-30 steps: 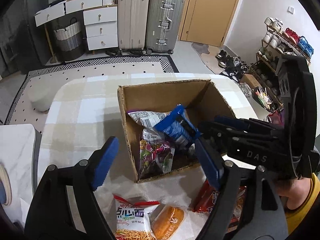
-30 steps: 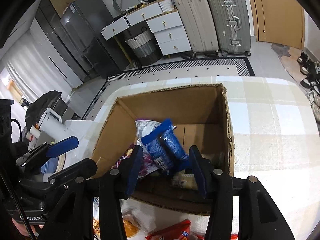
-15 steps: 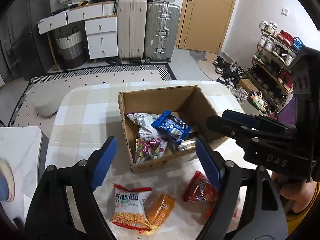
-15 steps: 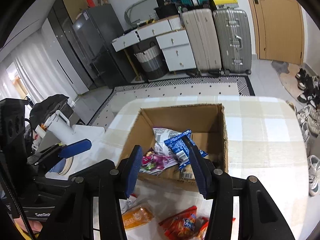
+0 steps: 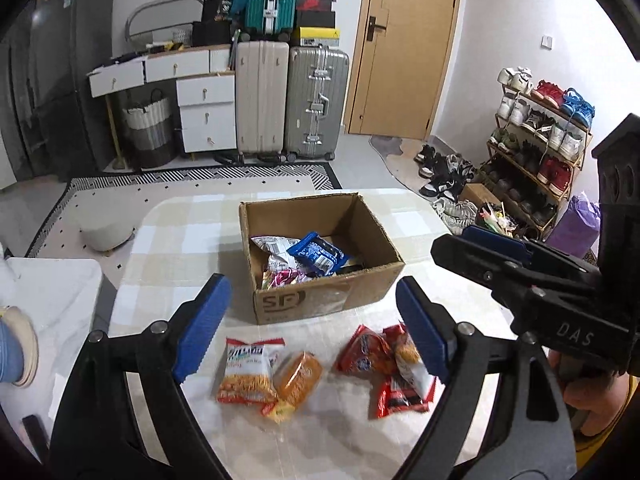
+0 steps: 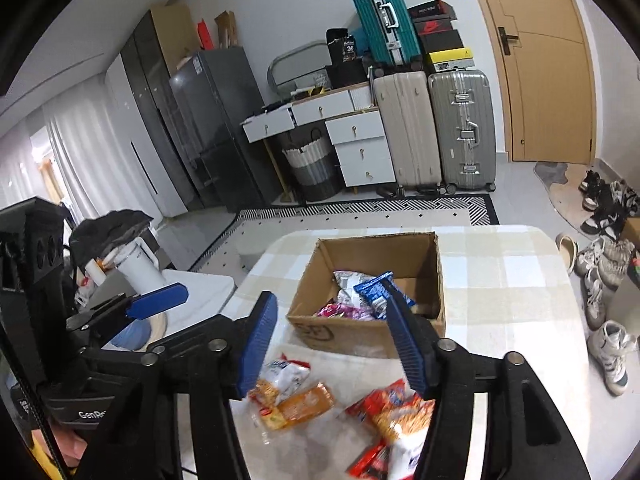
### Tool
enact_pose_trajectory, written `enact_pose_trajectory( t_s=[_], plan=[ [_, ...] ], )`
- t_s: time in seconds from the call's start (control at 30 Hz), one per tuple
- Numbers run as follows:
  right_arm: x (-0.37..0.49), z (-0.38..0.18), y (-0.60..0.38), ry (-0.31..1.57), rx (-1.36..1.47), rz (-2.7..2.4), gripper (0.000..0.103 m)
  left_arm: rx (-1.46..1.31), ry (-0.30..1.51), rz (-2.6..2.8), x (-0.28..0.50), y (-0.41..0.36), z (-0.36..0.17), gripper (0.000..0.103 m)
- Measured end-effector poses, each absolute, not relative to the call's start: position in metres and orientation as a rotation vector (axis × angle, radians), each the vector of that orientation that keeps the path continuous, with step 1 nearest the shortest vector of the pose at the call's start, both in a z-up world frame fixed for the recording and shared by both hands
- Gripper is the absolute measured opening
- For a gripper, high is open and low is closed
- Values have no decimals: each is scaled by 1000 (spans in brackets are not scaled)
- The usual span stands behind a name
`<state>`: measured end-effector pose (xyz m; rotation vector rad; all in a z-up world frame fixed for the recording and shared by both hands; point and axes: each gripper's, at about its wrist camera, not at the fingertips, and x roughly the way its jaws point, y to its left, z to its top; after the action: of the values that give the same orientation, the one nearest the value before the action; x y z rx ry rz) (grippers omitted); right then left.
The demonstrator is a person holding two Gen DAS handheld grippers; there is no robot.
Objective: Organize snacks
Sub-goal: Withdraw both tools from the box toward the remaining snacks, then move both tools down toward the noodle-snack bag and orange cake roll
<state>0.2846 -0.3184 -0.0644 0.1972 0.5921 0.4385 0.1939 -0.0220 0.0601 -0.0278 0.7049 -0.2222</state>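
Observation:
An open cardboard box point(image 5: 328, 304) stands on the checked table point(image 5: 180, 240). Inside lie a blue snack packet point(image 5: 320, 254), a silver packet point(image 5: 276, 246) and a pink packet point(image 5: 282, 278). In front of the box lie an orange noodle packet point(image 5: 248, 372), an orange bun packet point(image 5: 298, 374) and red packets point(image 5: 368, 354). My left gripper point(image 5: 310, 284) hovers above these loose snacks, jaws opening, nothing between them. My right gripper point(image 6: 331, 300) hangs back from the box point(image 6: 360, 336), jaws opening and empty. The blue packet point(image 6: 378, 290) rests in the box, free of the pads.
A white side table point(image 5: 48, 292) stands left of the main table, with a white jug point(image 6: 136, 264) on it. Suitcases point(image 5: 288, 100) and drawers line the far wall. A shoe rack point(image 5: 540, 140) and loose shoes fill the floor at the right.
Both grippers have drawn back and up from the box. The right gripper has let go of the blue packet, which now lies in the box, and its jaws have widened.

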Motion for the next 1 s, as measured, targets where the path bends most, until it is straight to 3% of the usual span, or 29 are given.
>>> enact_pose_trajectory(
  t_s=[0.17, 0.27, 0.33, 0.57, 0.67, 1.0],
  plan=[
    [241, -55, -318, 557, 207, 432, 68, -5, 639, -202, 140, -23, 87, 87],
    [213, -49, -317, 527, 206, 434, 71, -9, 576, -177, 99, -17, 100, 103],
    [192, -46, -316, 503, 205, 419, 80, -21, 543, -182, 76, -12, 106, 103],
    [131, -51, -315, 420, 197, 407, 86, -36, 503, -182, 4, 0, 106, 103],
    [105, -57, -317, 388, 195, 402, 95, -30, 485, -162, -24, 4, 101, 103],
    [43, -80, -299, 262, 67, 364, 101, -60, 430, -128, -85, 21, 78, 103]
  ],
)
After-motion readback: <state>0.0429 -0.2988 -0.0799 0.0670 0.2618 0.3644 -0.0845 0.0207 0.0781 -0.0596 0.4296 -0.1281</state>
